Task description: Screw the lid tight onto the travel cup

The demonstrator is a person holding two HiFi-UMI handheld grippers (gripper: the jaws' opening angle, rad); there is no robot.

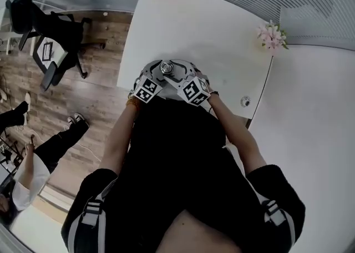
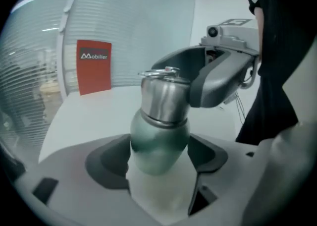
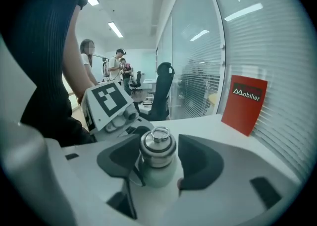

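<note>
The pale green, round-bodied travel cup (image 2: 159,143) stood upright near the edge of the white table (image 1: 194,30), its brushed steel lid with a ring handle (image 3: 157,146) on top. The left gripper (image 2: 158,163) straddled the cup's body, the right gripper (image 3: 157,168) the lid. Both sets of jaws were opening, wide and not clamped.

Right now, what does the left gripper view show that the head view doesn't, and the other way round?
Only the left gripper view: the travel cup's green body between the left gripper's opening jaws, and the seam where the steel lid meets it. Only the head view: the pink flowers, the office chair, the wood floor and a bystander. Both: the lid's top, the right gripper with the lid between its opening jaws, the red sign and the white table.
</note>
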